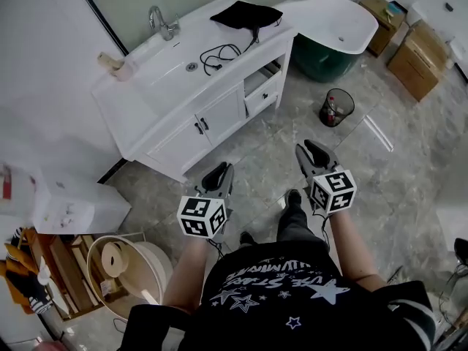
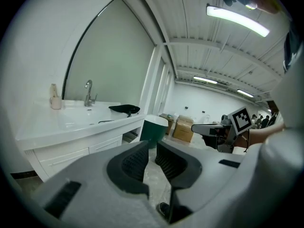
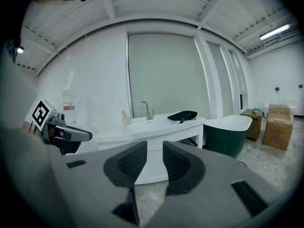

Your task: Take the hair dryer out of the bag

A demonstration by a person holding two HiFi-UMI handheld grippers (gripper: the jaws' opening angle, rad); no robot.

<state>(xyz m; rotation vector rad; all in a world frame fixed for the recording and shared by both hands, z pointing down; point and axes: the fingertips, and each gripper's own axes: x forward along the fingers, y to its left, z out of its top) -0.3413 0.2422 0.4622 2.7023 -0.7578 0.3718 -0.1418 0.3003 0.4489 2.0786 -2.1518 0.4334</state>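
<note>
Head view, stance: the person stands on the grey tiled floor [image 1: 395, 174], well apart from the white vanity [image 1: 139, 86], with both tools held out in front.
Left gripper [image 1: 218, 175]: jaws stand a narrow gap apart, with nothing between them.
Right gripper [image 1: 313, 154]: jaws stand slightly wider apart, also empty.
Task item: the hair dryer itself is not visible. It is presumably inside the black bag [image 1: 246, 13] at the far right end of the countertop. A black cord [image 1: 219, 55] runs out of the bag and lies looped on the counter.
Hazard, soft bag: the bag looks limp. Pulling with one tool alone would likely drag the whole bag, so the other must pin the fabric.
Hazard, cord: the loops may snag on the bag mouth or be pulled towards the sink basin [image 1: 175, 64].
Hazard, edge: the bag sits near the counter end, and a sideways tug could slide it off.
Hazard, opening: the present gaps look too narrow for a dryer handle.
Surface: glossy white top, likely slippery, with a faucet [image 1: 162, 24].
Room: a bathtub [image 1: 336, 20], a wire wastebasket [image 1: 336, 107] and cardboard boxes [image 1: 417, 57] stand beyond the vanity.
</note>
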